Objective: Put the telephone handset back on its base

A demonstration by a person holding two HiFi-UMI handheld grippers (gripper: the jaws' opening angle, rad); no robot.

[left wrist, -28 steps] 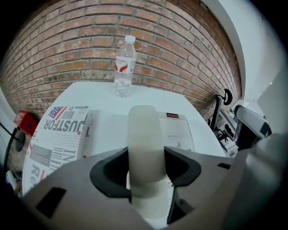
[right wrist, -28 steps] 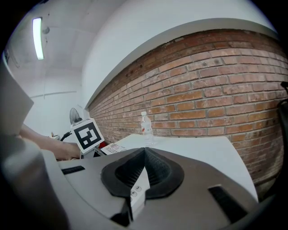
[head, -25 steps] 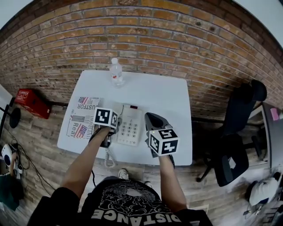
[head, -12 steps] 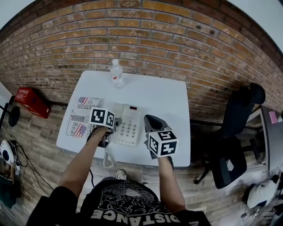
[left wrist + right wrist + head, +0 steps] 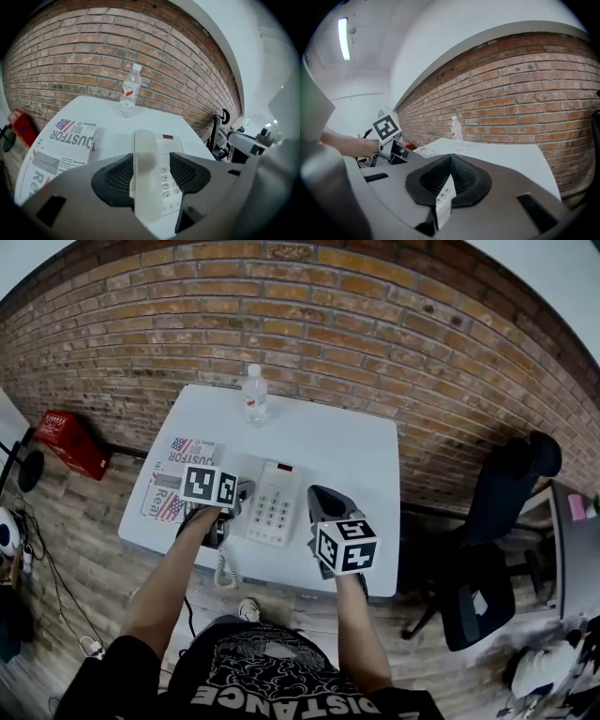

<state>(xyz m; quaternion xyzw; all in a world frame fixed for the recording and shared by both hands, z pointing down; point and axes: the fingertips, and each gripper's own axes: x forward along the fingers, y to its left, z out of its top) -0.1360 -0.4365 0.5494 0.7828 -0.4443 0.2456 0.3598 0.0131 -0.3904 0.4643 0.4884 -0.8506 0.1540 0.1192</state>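
Just beneath our left gripper the handset lies on the left side of its base, showing in the gap between the jaws. Those jaws have just been opening and stand wide, gripping nothing. Our right gripper is closed and empty. The handset's long axis runs away from us, toward the brick wall.

Left claw wide, right claw closed
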